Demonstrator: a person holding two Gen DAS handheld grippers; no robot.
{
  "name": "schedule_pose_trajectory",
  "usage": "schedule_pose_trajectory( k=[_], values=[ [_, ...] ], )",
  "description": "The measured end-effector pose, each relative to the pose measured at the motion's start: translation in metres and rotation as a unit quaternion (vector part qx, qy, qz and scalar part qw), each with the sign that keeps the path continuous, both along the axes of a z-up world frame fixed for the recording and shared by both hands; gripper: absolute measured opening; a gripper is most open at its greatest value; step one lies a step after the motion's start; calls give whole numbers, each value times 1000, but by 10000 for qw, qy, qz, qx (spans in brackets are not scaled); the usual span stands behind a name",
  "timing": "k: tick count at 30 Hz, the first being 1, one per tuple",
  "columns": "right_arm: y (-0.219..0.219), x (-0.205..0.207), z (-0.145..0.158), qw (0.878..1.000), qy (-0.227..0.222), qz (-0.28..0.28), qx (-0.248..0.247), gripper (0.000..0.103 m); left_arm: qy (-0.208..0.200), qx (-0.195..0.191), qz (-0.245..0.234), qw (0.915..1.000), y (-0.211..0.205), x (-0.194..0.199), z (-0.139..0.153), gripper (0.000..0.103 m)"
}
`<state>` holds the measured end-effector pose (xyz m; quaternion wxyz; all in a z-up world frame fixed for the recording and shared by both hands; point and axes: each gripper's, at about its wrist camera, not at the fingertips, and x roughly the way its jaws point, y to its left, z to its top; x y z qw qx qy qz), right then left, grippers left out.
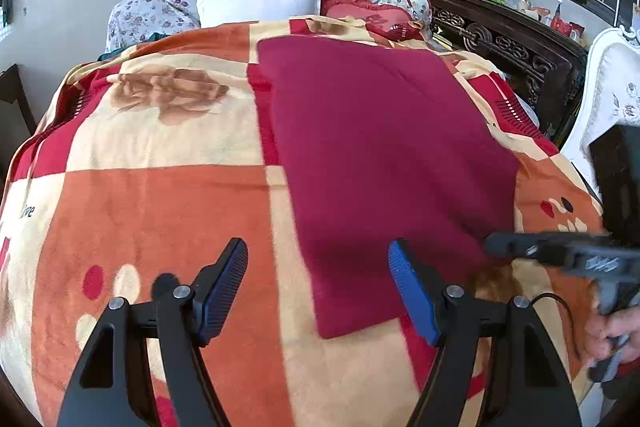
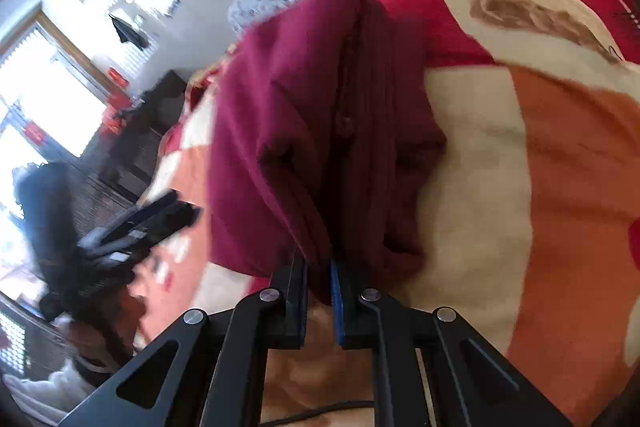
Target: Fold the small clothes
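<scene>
The left gripper point(image 1: 318, 255) pointed steeply downward, its fingers point(image 1: 412, 297) spread wide and empty. The right gripper point(image 2: 319, 267) had its fingers pinched together on cloth.

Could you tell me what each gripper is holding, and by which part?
Right gripper pinches the maroon garment at its near edge; left gripper holds nothing.

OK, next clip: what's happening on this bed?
A person is folding a dark red fleece garment lying on an orange, cream and red patterned blanket. The right gripper is clamped on the garment's near edge, bunching the cloth. The left gripper hangs open above the near left corner, holding nothing.
</scene>
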<state>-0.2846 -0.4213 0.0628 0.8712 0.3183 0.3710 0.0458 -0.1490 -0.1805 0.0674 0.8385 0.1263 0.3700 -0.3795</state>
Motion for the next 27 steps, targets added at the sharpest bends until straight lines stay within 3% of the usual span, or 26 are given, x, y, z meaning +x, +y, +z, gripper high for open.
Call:
schedule_pose_trajectory(
  k=[2, 3, 4, 6, 7, 11, 12, 13, 16, 20, 23, 27],
  values=[
    [-8, -3, 30, 9993, -330, -114, -124, 17, -42, 7, -25, 10000, -5, -1, 0, 72],
    [-10, -2, 42, 9984, -459, -218, -261, 27, -47, -1, -33, 10000, -7, 0, -1, 72],
    [-13, 3, 55, 9968, -537, -358, -478, 46, -19, -16, -33, 10000, -10, 1, -1, 72],
    [-15, 18, 69, 9941, -590, -551, -721, 69, 69, -61, -21, 10000, -15, 4, -3, 72],
    [-19, 35, 73, 9937, -580, -589, -759, 70, 118, -98, -22, 9999, -17, 4, -3, 72],
    [-26, 98, 55, 9939, 64, -719, -828, 66, 154, -118, -94, 9998, -24, 2, -4, 72],
    [-29, 107, 47, 9941, 150, -725, -791, 44, 147, -102, -112, 9998, -26, 2, -5, 72],
    [-32, 115, 41, 9944, 204, -716, -751, 15, 148, -94, -121, 9998, -27, 2, -6, 72],
    [-33, 117, 45, 9914, 146, -614, -1147, 12, 185, -36, -156, 9997, -31, 3, -9, 72],
    [-33, 119, 43, 9745, 274, -800, -2077, 11, 167, 11, -146, 9998, -36, 6, -17, 78],
    [-47, 122, 28, 9784, 351, -839, -1858, 11, 282, -6, -72, 9996, -38, 9, -22, 78],
    [-51, 107, 41, 9843, 223, -887, -1507, 14, 258, 56, -20, 9996, -39, 8, -22, 78]
  ],
)
